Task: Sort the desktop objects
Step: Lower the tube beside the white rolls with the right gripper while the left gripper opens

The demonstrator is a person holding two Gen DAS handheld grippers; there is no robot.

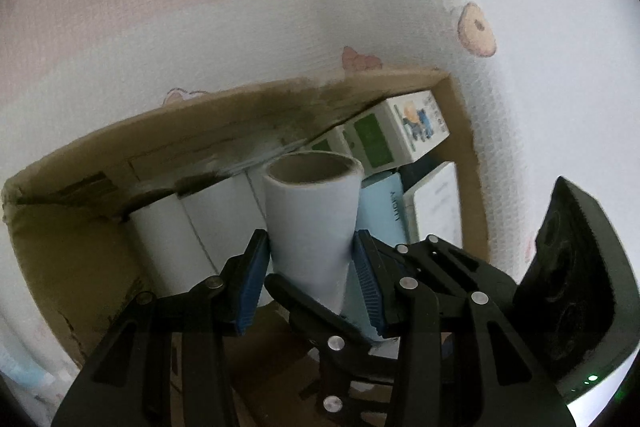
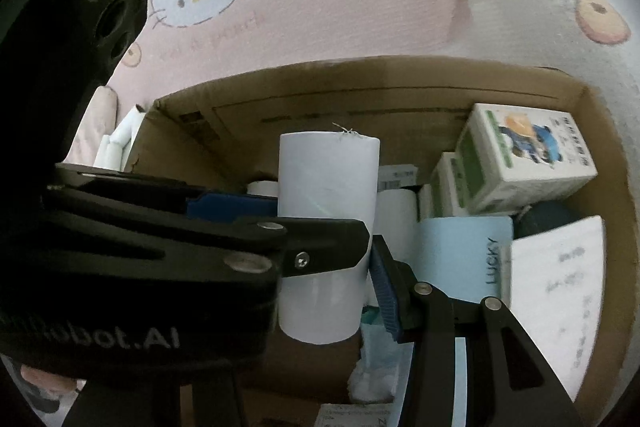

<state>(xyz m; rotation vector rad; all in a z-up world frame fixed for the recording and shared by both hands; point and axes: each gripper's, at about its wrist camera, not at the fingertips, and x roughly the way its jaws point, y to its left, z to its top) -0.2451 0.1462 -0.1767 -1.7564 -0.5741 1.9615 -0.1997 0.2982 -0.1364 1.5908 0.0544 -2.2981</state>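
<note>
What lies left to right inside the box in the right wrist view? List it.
White paper roll held upright by the left gripper → light blue LUCKY box → white printed card, with the green-and-white cartoon box above them toward the right.

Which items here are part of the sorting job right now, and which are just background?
In the job:
left hand-held gripper
white paper roll, clamped in it
cardboard box
blue LUCKY box, green-and-white cartons, already inside

Just lying about:
pink Hello Kitty cloth
</note>
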